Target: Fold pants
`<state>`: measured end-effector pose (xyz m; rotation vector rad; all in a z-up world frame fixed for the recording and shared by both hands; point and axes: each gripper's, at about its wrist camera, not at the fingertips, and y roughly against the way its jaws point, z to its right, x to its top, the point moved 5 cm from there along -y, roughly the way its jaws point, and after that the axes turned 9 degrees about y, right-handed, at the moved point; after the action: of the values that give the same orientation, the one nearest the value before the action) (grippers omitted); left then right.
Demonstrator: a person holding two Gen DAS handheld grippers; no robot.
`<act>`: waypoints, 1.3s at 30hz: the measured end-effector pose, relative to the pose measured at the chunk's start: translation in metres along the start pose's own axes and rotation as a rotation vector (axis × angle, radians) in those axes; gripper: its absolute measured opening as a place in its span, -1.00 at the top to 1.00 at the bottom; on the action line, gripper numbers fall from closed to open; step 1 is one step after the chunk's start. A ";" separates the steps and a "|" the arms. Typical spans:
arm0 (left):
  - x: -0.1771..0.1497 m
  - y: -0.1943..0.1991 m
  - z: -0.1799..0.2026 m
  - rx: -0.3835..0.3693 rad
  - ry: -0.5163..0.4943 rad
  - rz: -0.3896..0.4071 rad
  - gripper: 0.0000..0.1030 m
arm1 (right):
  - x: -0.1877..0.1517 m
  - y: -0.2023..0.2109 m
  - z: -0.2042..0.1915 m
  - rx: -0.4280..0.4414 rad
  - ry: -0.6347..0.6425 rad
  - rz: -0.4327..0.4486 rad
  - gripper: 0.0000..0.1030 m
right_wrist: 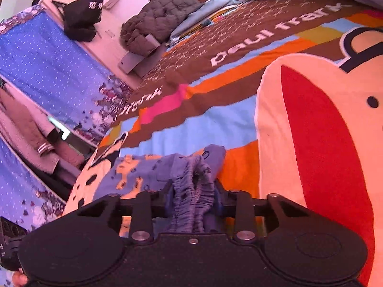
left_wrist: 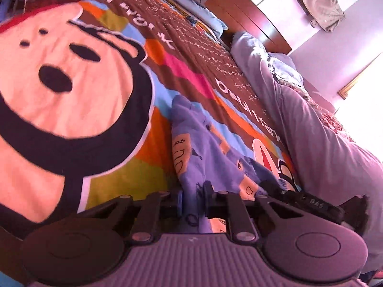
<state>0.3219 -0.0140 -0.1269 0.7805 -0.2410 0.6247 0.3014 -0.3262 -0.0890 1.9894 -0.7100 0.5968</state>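
Note:
Small blue pants (left_wrist: pixel 203 148) with a cartoon print lie on a bright bedspread (left_wrist: pixel 71 95). In the left wrist view my left gripper (left_wrist: pixel 193 199) is low on the bed at the near edge of the pants. Its jaws stand close together with a fold of the blue cloth pinched between them. In the right wrist view the gathered elastic waistband (right_wrist: pixel 192 186) of the pants (right_wrist: pixel 134 169) bunches up between the fingers of my right gripper (right_wrist: pixel 193 198), which is shut on it. The rest of the pants spreads out to the left on the bedspread (right_wrist: pixel 311 119).
A lilac duvet (left_wrist: pixel 323 143) is heaped along the bed's right side under a wooden headboard (left_wrist: pixel 251 12). At the far end lie a grey quilted jacket (right_wrist: pixel 155 16), a grey flat box (right_wrist: pixel 141 57) and a black bag (right_wrist: pixel 83 12). A blue patterned cloth (right_wrist: pixel 47 67) hangs on the left.

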 end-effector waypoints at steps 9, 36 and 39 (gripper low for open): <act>0.040 0.054 0.035 0.039 -0.207 0.157 0.69 | 0.030 0.016 -0.080 -0.026 0.223 0.084 0.60; 0.091 0.142 -0.012 0.382 0.101 0.306 -0.99 | 0.059 -0.043 -0.179 0.059 0.284 0.106 -0.98; 0.076 0.176 0.029 0.410 -0.031 0.379 -0.99 | 0.071 0.001 -0.207 0.064 0.261 0.160 -0.99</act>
<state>0.2760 0.0940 0.0279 1.1524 -0.2966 1.0398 0.3251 -0.1628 0.0553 1.8776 -0.6984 0.9662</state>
